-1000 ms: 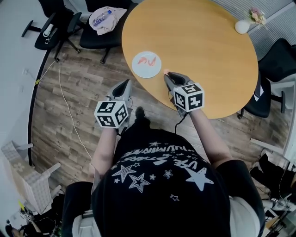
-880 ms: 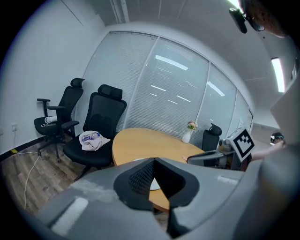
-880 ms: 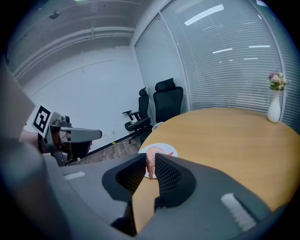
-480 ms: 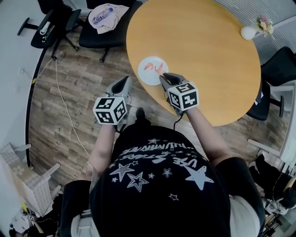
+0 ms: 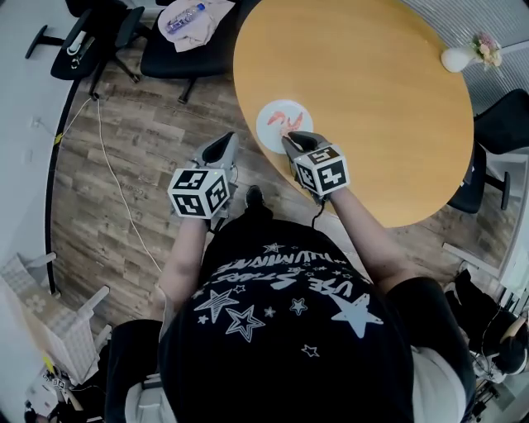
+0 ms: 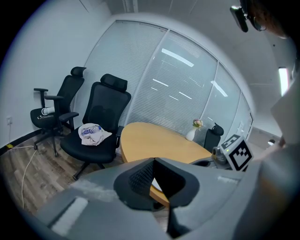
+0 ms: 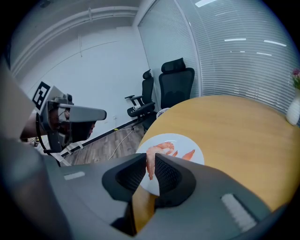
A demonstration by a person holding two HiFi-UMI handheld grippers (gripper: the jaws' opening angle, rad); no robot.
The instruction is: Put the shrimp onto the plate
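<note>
A pink shrimp (image 7: 150,162) hangs pinched between the jaws of my right gripper (image 7: 151,166), which is shut on it. This gripper (image 5: 295,142) hovers at the near edge of the white plate (image 5: 271,124), which lies by the left rim of the round wooden table (image 5: 372,83). On the plate (image 7: 185,140) lie two more shrimps (image 7: 189,154), side by side. My left gripper (image 5: 218,152) is held off the table, over the floor to the plate's left. Its jaws (image 6: 157,180) stand apart with nothing between them.
A white vase with flowers (image 5: 459,56) stands at the table's far right edge. Black office chairs (image 5: 186,51) stand beyond the table on the left, one holding a cloth and a bottle (image 5: 187,16). Another chair (image 5: 502,124) is on the right. A cable (image 5: 116,190) runs across the wood floor.
My right gripper has carried the shrimp leftward from the table's near edge to the rim of the plate. The left gripper has stayed beside the table.
</note>
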